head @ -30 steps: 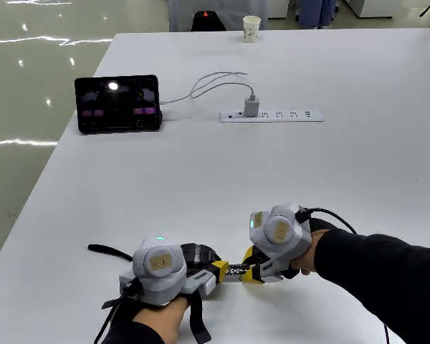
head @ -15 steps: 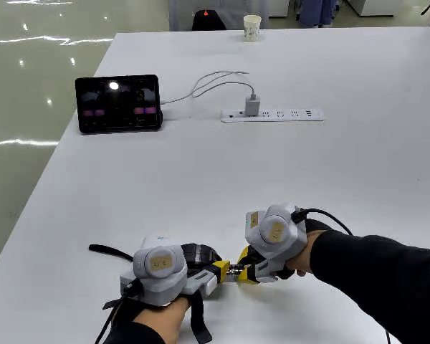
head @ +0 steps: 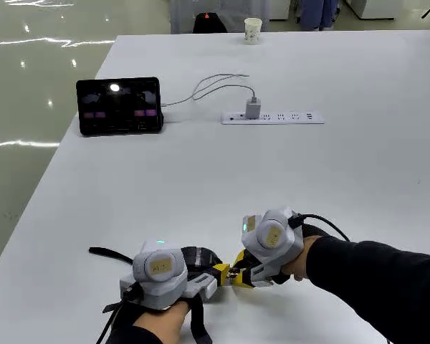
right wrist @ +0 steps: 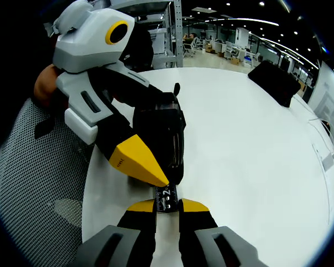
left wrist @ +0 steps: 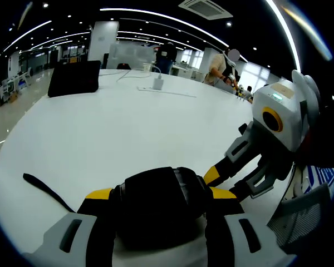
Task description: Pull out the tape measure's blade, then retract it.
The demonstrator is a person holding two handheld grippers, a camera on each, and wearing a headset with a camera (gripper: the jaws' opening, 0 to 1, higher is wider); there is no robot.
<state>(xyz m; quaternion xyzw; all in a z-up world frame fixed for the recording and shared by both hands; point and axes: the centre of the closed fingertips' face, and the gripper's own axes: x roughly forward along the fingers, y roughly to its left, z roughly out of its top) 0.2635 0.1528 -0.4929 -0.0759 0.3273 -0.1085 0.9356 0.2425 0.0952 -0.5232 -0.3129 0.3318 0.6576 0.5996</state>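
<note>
A black tape measure (head: 199, 256) lies low on the white table (head: 308, 179) at the near edge, and my left gripper (head: 209, 267) is shut on its case. In the left gripper view the case (left wrist: 161, 208) fills the gap between my yellow-tipped jaws. My right gripper (head: 236, 275) comes in from the right and is shut on the short stretch of blade (head: 231, 273) sticking out of the case. In the right gripper view the blade (right wrist: 166, 197), marked with a 2, runs from my right gripper (right wrist: 167, 207) up to the case (right wrist: 161, 130).
A black strap (head: 106, 251) trails left from the tape measure. A dark tablet (head: 119, 104) stands at the left edge. Farther back are a white power strip (head: 272, 116), with a charger (head: 252, 107) and cable plugged in, and a paper cup (head: 252, 29).
My right gripper has moved left toward the case, and the visible stretch of blade has grown shorter. The left gripper and the case stayed put.
</note>
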